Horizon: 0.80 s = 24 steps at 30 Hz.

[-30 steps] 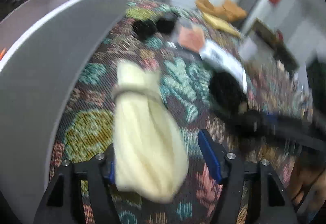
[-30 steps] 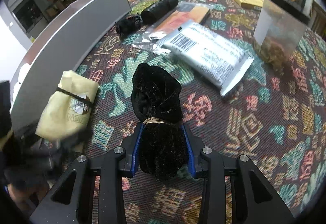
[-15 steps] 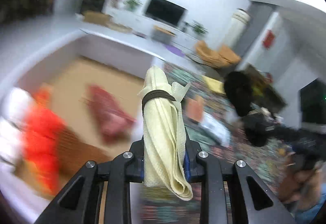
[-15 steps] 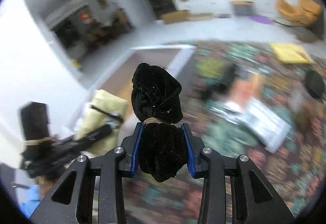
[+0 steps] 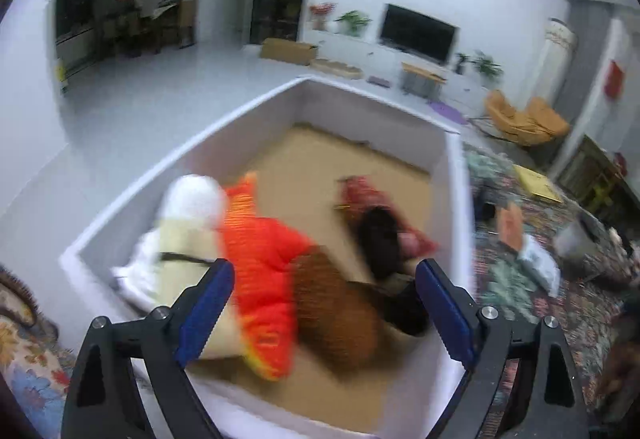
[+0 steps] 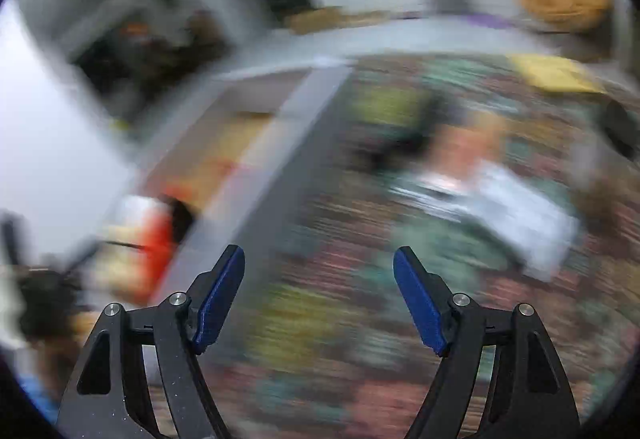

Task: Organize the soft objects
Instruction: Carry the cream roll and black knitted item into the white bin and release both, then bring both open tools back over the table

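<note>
My left gripper [image 5: 324,293] is open and empty, held above the white box [image 5: 454,175]. In the box lie the pale yellow cloth bundle [image 5: 180,243], an orange cloth [image 5: 260,259], a white cloth [image 5: 196,199], a brown cloth [image 5: 332,303], a red cloth [image 5: 368,195] and the black velvet bundle [image 5: 378,243]. My right gripper [image 6: 320,283] is open and empty above the patterned carpet [image 6: 320,339], right of the box wall [image 6: 256,175]. The right wrist view is heavily blurred.
On the carpet right of the box lie a white plastic packet [image 5: 538,267] [image 6: 520,211], an orange packet [image 5: 510,225] and black items [image 5: 486,209]. A yellow flat item [image 5: 536,183] lies farther back. Chairs and a TV stand along the far wall.
Both grippers have opened. The yellow bundle left the left gripper and the black bundle left the right one; both now lie in the box. The right gripper swings over the carpet.
</note>
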Each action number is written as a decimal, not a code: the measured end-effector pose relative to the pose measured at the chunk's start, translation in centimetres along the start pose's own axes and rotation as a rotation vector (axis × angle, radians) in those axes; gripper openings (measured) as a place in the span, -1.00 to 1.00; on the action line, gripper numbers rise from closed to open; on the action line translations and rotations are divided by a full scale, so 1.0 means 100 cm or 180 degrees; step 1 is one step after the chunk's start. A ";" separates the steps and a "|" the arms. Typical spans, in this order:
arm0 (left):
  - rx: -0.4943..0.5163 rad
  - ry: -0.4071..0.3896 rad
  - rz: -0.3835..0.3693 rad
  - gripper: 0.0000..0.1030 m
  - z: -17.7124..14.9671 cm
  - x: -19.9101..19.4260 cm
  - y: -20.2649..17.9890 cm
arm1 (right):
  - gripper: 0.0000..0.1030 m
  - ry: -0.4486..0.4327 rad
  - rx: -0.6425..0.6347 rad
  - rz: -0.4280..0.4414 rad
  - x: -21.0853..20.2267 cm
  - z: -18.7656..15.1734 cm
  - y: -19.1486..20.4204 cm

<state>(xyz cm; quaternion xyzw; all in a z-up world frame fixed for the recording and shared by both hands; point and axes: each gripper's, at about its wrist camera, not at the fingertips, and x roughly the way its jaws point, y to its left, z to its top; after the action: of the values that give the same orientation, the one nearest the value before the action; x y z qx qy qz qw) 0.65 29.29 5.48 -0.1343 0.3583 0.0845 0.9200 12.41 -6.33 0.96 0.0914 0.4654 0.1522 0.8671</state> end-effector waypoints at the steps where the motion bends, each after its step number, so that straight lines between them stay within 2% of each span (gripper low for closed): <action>1: 0.0075 -0.0012 -0.0123 0.78 -0.001 -0.002 -0.016 | 0.55 0.0010 0.0071 -0.0206 0.003 -0.007 -0.016; 2: 0.0167 -0.0015 -0.0288 0.78 -0.005 -0.004 -0.036 | 0.55 0.0039 0.0198 -0.0527 0.005 -0.024 -0.044; 4: 0.0380 0.0044 -0.0649 0.81 -0.016 -0.008 -0.079 | 0.55 0.0092 0.0396 -0.0926 0.007 -0.050 -0.082; 6: 0.0573 0.0144 -0.0877 0.95 -0.025 -0.006 -0.117 | 0.55 0.0085 0.0555 -0.1135 0.006 -0.070 -0.109; 8: 0.0823 0.0314 -0.1015 0.96 -0.045 0.006 -0.159 | 0.55 0.0081 0.0664 -0.1331 0.005 -0.086 -0.129; 11: 0.1087 0.0612 -0.0990 0.96 -0.073 0.046 -0.201 | 0.55 -0.0052 0.0648 -0.1452 0.000 -0.097 -0.137; 13: 0.1181 0.0794 -0.0866 0.95 -0.087 0.082 -0.215 | 0.59 -0.0077 0.0541 -0.1527 0.001 -0.100 -0.133; 19: 0.1263 0.1073 -0.0529 0.95 -0.096 0.165 -0.228 | 0.70 -0.0157 0.0560 -0.1518 -0.003 -0.113 -0.130; 21: 0.1419 0.0920 -0.0426 1.00 -0.098 0.171 -0.231 | 0.71 -0.0163 0.0563 -0.1524 0.001 -0.111 -0.130; 24: 0.1446 0.0852 -0.0482 1.00 -0.097 0.180 -0.230 | 0.72 -0.0168 0.0565 -0.1525 0.007 -0.111 -0.131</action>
<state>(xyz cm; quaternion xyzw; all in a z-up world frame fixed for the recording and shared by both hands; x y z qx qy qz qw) 13.38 5.50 -9.30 0.0392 0.4755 -0.0856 0.8747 5.86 -18.24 -9.58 0.0583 0.4626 -0.1015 0.8788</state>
